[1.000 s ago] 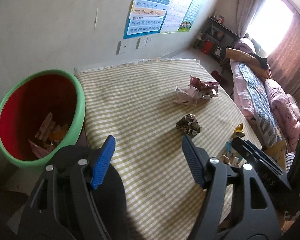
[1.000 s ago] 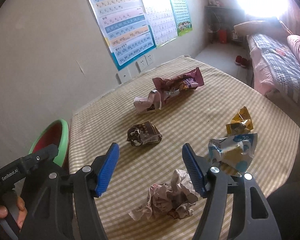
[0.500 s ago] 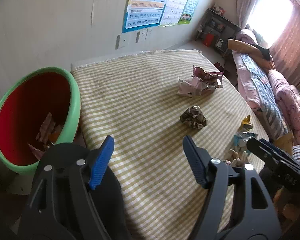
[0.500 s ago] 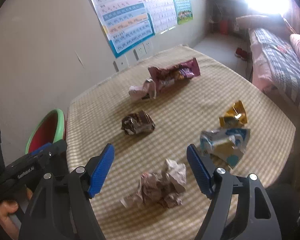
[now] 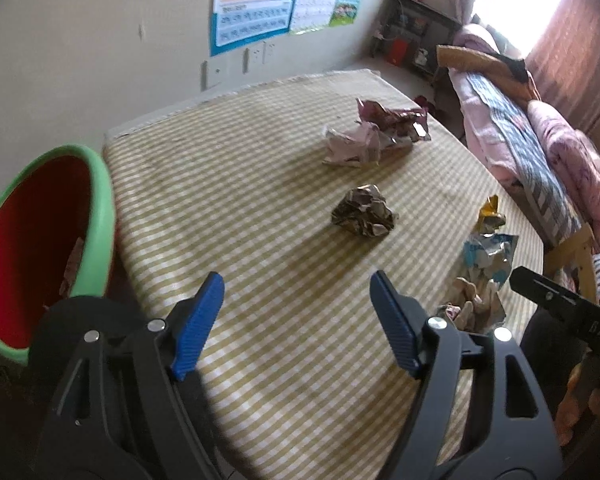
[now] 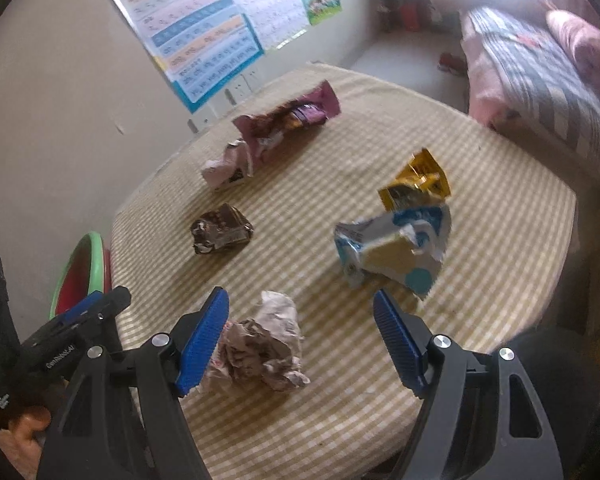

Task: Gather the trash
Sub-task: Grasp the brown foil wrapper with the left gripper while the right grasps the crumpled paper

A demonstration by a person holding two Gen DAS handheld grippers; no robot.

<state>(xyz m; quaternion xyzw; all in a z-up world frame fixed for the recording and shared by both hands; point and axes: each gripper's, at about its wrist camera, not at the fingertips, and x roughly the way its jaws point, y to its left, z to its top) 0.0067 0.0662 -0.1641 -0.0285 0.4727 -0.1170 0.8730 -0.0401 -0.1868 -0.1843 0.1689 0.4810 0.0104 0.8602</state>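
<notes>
Several pieces of trash lie on a checked tablecloth (image 5: 240, 184). A dark crumpled wrapper (image 5: 364, 217) (image 6: 221, 229) sits mid-table. A pink and purple wrapper (image 5: 374, 133) (image 6: 274, 130) lies farther back. A blue-white packet (image 6: 396, 249) (image 5: 490, 254) and a yellow wrapper (image 6: 416, 181) (image 5: 489, 213) lie to the right. A pale crumpled paper ball (image 6: 262, 350) (image 5: 474, 310) lies by the near edge. My left gripper (image 5: 298, 322) is open and empty above the cloth. My right gripper (image 6: 300, 338) is open, with the paper ball just inside its left finger.
A red bin with a green rim (image 5: 40, 240) (image 6: 80, 272) stands left of the table and holds some trash. A wall with posters (image 5: 260, 4) runs behind. A bed (image 5: 540, 140) stands to the right.
Both grippers have moved forward over the table. The right gripper has come down around the paper ball. The bin has slid toward the left edge of the left view.
</notes>
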